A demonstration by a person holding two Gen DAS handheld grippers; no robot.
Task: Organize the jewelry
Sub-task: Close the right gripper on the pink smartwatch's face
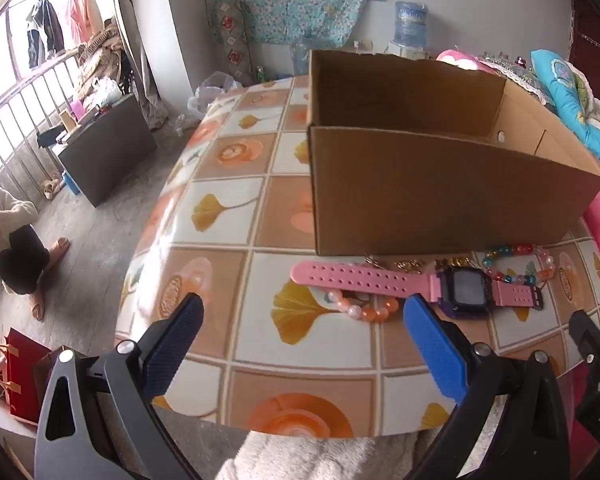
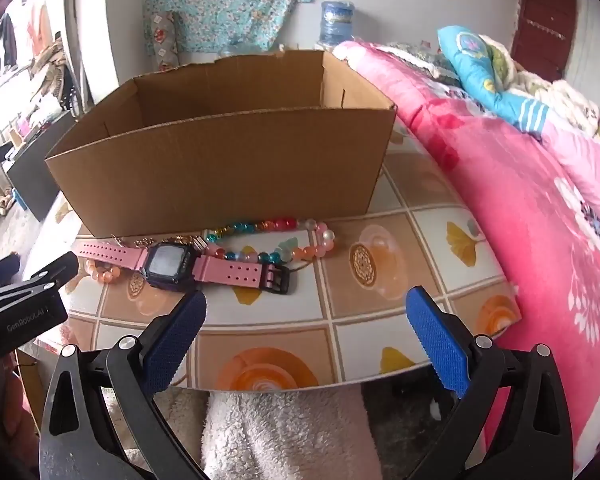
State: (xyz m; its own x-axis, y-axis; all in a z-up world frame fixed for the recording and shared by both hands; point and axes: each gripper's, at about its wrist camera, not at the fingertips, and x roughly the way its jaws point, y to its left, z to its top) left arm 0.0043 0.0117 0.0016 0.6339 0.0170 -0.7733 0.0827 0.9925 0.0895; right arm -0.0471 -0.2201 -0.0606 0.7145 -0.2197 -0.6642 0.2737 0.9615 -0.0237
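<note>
Right wrist: one watch [image 2: 168,266], two bead bracelets [image 2: 300,240], one box [image 2: 220,168]

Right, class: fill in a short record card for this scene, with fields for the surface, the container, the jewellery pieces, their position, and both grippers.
surface: tiled-pattern table
container: open cardboard box, inside not visible
watch: pink strap watch, lying flat in front of the box
bracelets: multicoloured bead bracelet right of the watch; orange-pink bead bracelet partly under the strap
gold item: small gold chain piece by the box, unclear
left gripper: fingers open, empty
right gripper: fingers open, empty
</note>
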